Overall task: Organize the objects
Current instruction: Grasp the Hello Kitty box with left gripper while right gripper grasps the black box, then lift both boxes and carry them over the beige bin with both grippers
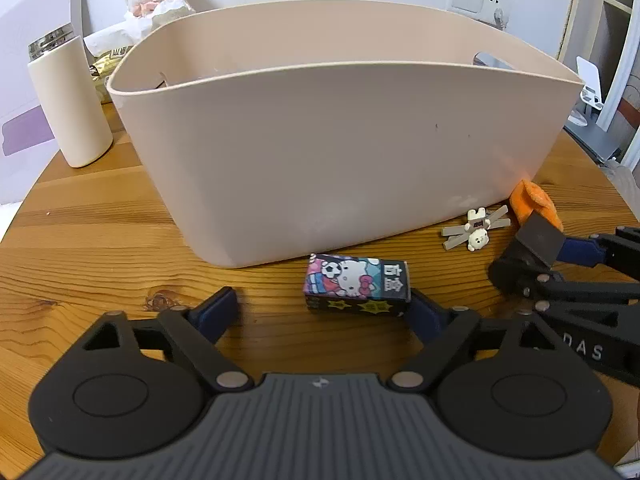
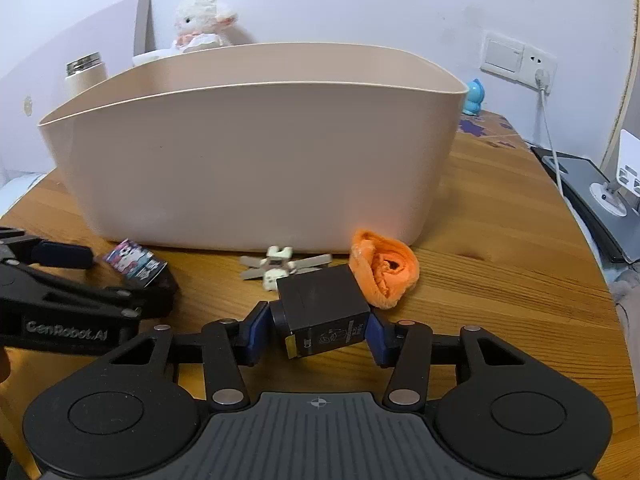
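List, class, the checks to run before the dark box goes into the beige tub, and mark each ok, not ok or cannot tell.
1. Right gripper shut on the dark box: ok.
2. Dark box lifted off the table: cannot tell.
3. Tub open on top: ok.
4. Room inside the tub: cannot tell, floor hidden.
5. Left gripper open, cartoon box beside one finger: ok.
6. Orange cloth clear of the box: not ok, it looks to be touching.

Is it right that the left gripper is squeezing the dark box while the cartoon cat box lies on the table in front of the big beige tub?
Not quite: it is the right gripper that squeezes the dark box, as the right wrist view shows. The left gripper is open, one finger beside the cartoon cat box. That box does lie on the table in front of the beige tub.
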A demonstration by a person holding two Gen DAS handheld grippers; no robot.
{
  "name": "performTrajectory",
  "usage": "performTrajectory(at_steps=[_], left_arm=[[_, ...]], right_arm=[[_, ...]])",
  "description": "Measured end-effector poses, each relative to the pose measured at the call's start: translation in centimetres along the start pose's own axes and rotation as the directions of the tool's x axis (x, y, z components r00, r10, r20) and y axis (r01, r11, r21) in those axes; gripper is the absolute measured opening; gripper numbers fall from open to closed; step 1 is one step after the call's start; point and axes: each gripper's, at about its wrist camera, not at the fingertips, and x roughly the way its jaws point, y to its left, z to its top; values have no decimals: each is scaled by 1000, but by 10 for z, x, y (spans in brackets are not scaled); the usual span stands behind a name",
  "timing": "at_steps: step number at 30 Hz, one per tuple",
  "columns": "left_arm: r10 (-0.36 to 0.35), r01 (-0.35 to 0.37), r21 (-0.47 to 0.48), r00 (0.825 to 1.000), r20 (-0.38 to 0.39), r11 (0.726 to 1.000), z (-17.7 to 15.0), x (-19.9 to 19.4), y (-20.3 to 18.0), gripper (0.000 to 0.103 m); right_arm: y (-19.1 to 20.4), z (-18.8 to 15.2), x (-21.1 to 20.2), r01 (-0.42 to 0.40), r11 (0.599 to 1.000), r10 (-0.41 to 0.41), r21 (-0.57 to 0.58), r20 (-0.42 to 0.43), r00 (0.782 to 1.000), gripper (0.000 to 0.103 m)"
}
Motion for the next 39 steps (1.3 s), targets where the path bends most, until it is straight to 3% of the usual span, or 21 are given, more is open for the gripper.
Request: performTrajectory(at_steps=[3, 7, 21, 31, 39], left_arm=[[-3, 3, 4, 1000, -5, 1000, -1, -3, 2, 76], [-24, 24, 20, 1000, -7, 1000, -2, -10, 2, 52], [-96, 96, -1, 995, -13, 995, -16, -39, 3, 52], [-99, 98, 16, 989, 109, 995, -2, -92, 4, 52], [-70, 65, 29, 970, 235, 997, 28, -128, 0, 52]], right_arm=[[5, -4, -3, 5, 1000, -5, -7, 7, 1000, 46], [6, -9, -10, -8, 1000, 8, -4, -2, 1000, 46], [-2, -17, -53, 13, 1000, -13, 14, 41, 999, 46], [-9, 3, -103, 39, 999, -38, -1, 178, 983, 46], [-12, 34, -128, 63, 998, -54, -23, 291, 955, 46]])
